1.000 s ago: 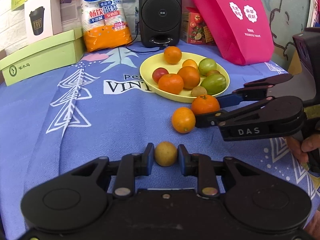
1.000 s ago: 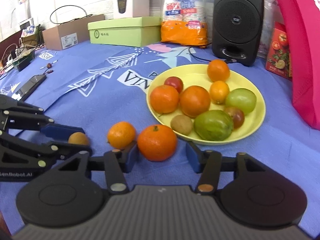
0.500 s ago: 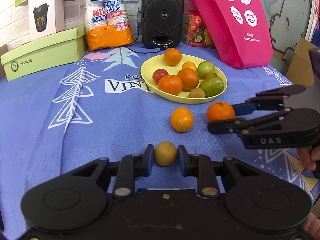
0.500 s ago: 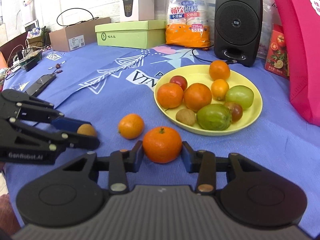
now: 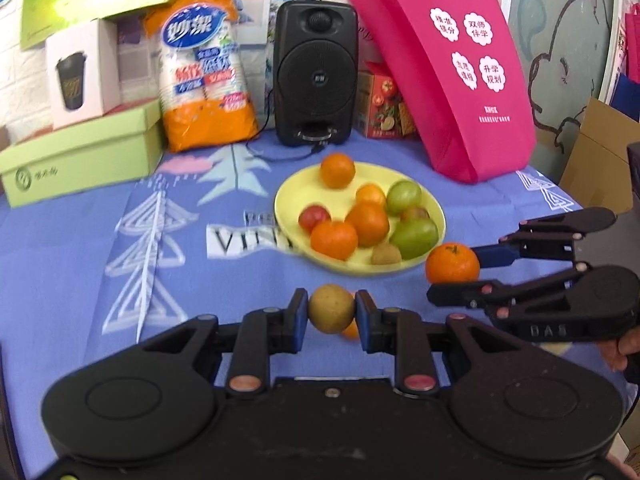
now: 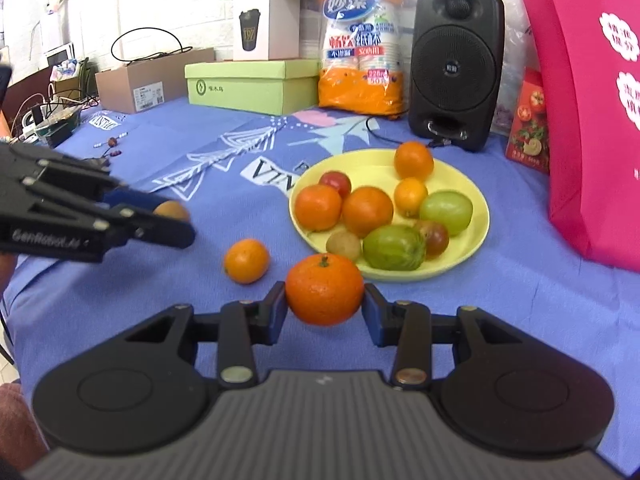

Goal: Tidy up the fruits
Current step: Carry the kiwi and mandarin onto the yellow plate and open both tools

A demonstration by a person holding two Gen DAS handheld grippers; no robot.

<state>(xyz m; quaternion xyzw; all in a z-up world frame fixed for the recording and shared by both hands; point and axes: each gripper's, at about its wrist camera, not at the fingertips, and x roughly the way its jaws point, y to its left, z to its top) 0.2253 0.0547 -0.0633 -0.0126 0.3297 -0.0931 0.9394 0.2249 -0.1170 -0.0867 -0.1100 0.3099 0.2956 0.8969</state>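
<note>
- Your left gripper (image 5: pixel 331 309) is pinching a small brown fruit (image 5: pixel 331 309) between its blue pads, clear of the cloth.
- Your right gripper (image 6: pixel 324 295) is clamped on a tangerine (image 6: pixel 324 290); its jaws closed onto it within the last second and both pads now press its sides. The fruit sits just short of the plate's near rim.
- One orange (image 6: pixel 246 261) lies loose on the cloth, left of the tangerine and apart from the plate.
- The yellow plate (image 6: pixel 478 236) holds the sorted fruit: several oranges, two green fruits, two reddish ones and a small brown one near the front edge.
- The work surface is a blue cloth (image 6: pixel 168 132) printed with white tree shapes and lettering; it lies fairly flat with shallow folds.
- Along the back edge you have a green box (image 6: pixel 252 84), a white carton with a cup picture on top of it, a pack of paper cups (image 6: pixel 360 60), a black speaker (image 6: pixel 456 68) with its cable trailing onto the cloth, and a small red carton.
- A pink bag (image 6: pixel 596 120) stands at the right, just beside the plate.
- At far left sit a cardboard box (image 6: pixel 148 80) and a tangle of cables and electronics.
- The rear wall is white brick.
</note>
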